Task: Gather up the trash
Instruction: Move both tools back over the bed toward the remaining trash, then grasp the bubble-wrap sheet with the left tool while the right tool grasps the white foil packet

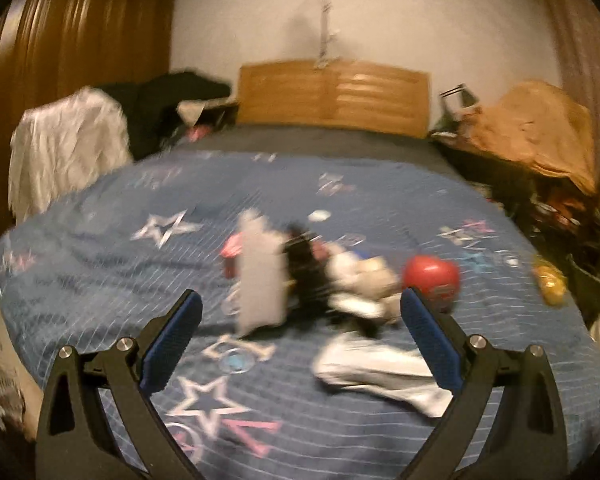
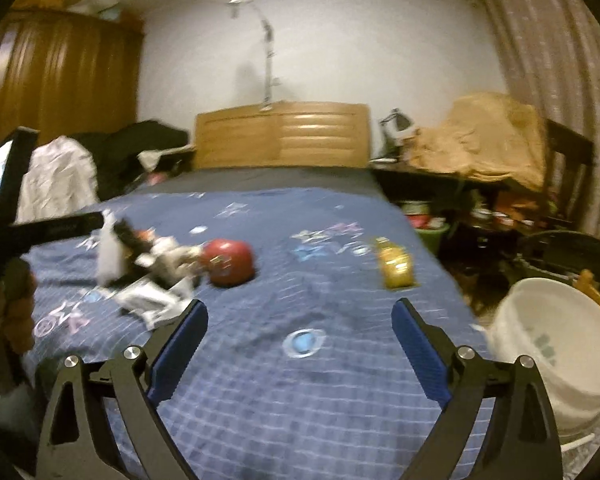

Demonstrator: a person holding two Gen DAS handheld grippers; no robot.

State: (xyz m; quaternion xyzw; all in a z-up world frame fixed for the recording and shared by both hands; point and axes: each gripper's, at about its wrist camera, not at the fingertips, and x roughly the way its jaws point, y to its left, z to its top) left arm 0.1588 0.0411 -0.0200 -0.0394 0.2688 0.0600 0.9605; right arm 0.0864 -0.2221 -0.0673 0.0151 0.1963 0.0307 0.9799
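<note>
Trash sits in a loose heap mid-bedspread (image 1: 100, 248), on the side away from the white bucket (image 2: 556, 344) that stands off the bed's edge.

Heap (image 1: 324, 280): crumpled white paper, dark scraps, an upright pale carton or bag (image 1: 260, 276); blur hides detail. Judging all light, soft, crushable: pinch at a fold or raised edge, not flat on the quilt.

Red round item (image 2: 230, 260) just beside heap, bucket side. Prob. smooth and rollable, so I'd straddle its widest part.

Yellow packet (image 2: 396, 266) well apart from heap, nearer bucket; likely crinkly film, take by the top.

L gripper (image 1: 300, 304): jaws spread wide, nothing between, aimed down-tilted at heap. R gripper (image 2: 300, 312): likewise spread, empty, over bare quilt, angled slightly down toward the headboard (image 2: 282, 136).
</note>
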